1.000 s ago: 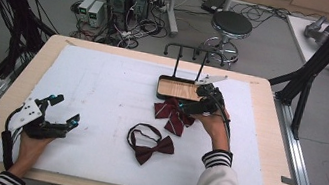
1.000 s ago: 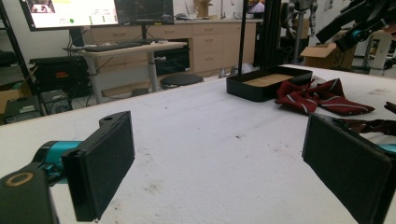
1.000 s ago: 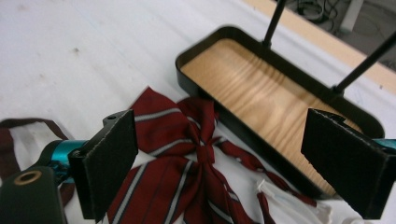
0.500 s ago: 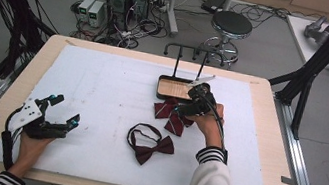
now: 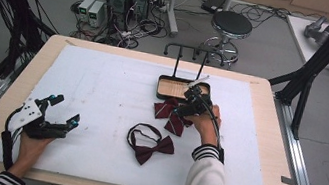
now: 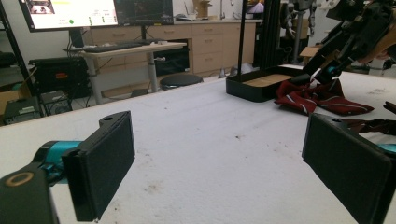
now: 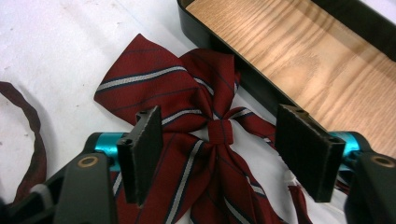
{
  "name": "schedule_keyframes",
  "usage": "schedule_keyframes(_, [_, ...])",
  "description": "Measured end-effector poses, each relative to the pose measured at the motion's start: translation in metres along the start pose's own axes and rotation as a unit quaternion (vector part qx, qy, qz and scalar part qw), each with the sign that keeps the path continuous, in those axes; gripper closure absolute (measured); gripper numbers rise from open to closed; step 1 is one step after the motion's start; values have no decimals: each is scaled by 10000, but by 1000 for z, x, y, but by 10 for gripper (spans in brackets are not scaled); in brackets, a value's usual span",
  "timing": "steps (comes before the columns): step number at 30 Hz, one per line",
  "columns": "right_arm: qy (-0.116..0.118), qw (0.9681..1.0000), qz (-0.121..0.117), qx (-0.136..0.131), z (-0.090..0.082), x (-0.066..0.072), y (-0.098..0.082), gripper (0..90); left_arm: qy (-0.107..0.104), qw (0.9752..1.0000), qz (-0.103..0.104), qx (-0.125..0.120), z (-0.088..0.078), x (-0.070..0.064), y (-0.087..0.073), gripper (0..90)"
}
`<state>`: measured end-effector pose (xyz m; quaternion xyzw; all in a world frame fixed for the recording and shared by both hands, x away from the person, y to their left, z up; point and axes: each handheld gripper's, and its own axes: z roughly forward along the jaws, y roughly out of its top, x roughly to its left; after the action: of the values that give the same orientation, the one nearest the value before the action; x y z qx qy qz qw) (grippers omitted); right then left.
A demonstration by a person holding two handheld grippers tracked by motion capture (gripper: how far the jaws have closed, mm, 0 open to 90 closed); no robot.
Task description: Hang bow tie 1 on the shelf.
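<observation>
A striped dark red bow tie [image 5: 169,113] [image 7: 196,107] lies on the white mat just in front of a black tray with a wooden bottom [image 5: 173,89] [image 7: 299,56]. My right gripper [image 5: 189,108] [image 7: 224,128] hangs low over it. Its jaws have just been closing and stand either side of the knot, with the pads [image 7: 147,149] clear of the cloth. A plain dark red bow tie with a strap loop [image 5: 151,146] lies nearer me. My left gripper [image 5: 66,109] [image 6: 219,149] rests wide open at the mat's near left, nothing between its pads.
A black hook rack [image 5: 194,54] stands at the table's far edge behind the tray. The white mat [image 5: 101,92] covers most of the wooden table. A stool [image 5: 232,25] and computers stand on the floor beyond.
My right gripper has come down and a little toward me onto the striped bow tie, and its jaws have narrowed. The left gripper has kept still.
</observation>
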<state>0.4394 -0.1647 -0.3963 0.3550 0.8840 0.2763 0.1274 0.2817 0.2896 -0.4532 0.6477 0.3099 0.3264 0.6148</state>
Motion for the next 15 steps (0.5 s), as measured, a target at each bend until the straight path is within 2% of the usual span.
schedule_keyframes(2, [-38,10000,57,63,1,0,0,369,1,10000,-2,0,0,0,0,98])
schedule_keyframes(6, [-110,9998,12,162,4,2,1,420,0,10000,4,0,0,0,0,98])
schedule_keyframes(15, [-174,9993,85,310,7,1,0,474,0,10000,3,-2,0,0,0,97])
